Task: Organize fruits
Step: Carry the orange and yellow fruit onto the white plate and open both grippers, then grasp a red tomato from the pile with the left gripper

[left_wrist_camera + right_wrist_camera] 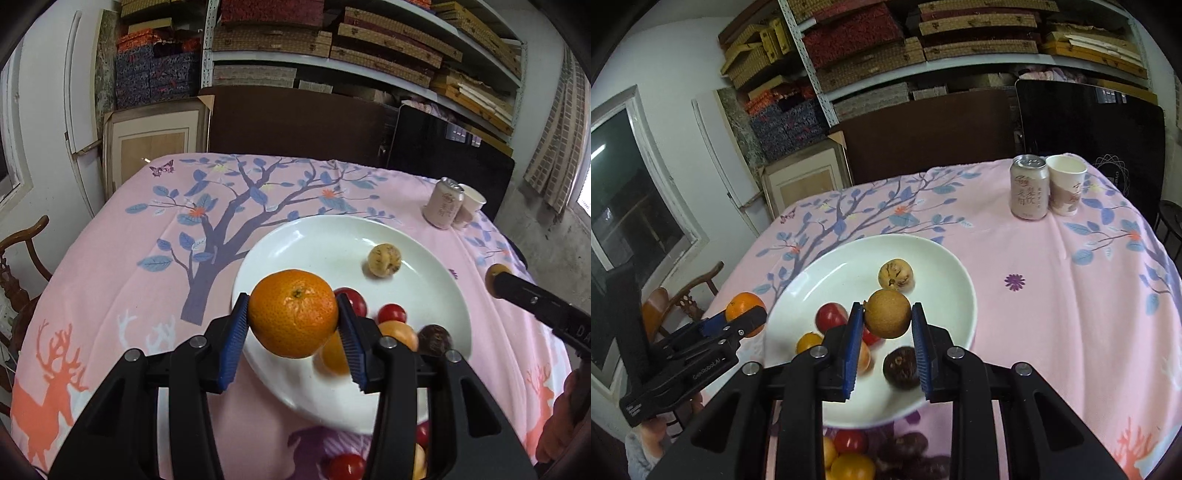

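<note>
My left gripper (293,314) is shut on a large orange (293,313) and holds it above the near left part of the white plate (314,236). My right gripper (887,314) is shut on a round brown fruit (887,314) above the plate (849,258). On the plate lie a speckled yellow fruit (384,260), red fruits (391,313), small orange fruits (399,332) and a dark brown fruit (900,366). More loose fruits (851,456) lie on the cloth in front of the plate. The left gripper with its orange (745,314) shows in the right wrist view.
A pink tablecloth (110,266) with a tree and deer print covers the table. A drink can (1029,187) and a paper cup (1065,189) stand at the far right. A wooden chair (22,258) stands at the left. Shelves of boxes (332,44) fill the back wall.
</note>
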`<action>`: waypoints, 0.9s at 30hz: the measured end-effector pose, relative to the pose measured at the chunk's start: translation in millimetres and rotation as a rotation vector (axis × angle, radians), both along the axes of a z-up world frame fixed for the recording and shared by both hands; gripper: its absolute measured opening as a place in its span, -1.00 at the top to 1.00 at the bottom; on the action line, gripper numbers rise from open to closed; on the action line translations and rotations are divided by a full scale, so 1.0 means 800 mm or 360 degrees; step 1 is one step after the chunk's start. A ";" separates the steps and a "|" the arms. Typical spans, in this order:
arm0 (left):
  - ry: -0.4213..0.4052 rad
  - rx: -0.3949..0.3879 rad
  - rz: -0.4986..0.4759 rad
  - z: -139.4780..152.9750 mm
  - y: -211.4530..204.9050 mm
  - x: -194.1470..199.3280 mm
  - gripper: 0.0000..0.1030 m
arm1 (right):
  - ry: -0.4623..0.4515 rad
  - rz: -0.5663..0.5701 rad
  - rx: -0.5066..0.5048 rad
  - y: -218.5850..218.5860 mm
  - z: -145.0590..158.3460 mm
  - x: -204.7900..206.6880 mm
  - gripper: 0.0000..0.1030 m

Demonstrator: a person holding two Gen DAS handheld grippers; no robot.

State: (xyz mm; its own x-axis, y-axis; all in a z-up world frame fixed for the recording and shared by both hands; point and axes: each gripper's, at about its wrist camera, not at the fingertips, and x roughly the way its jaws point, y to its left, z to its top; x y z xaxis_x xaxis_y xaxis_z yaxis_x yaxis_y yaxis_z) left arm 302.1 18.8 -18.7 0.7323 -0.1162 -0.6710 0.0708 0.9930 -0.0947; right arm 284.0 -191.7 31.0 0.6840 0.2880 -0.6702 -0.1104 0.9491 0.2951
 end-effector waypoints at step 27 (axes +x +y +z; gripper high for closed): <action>-0.0006 0.0017 -0.0047 -0.012 0.001 -0.026 -0.33 | 0.0042 -0.0044 -0.0026 -0.003 -0.031 0.003 -0.36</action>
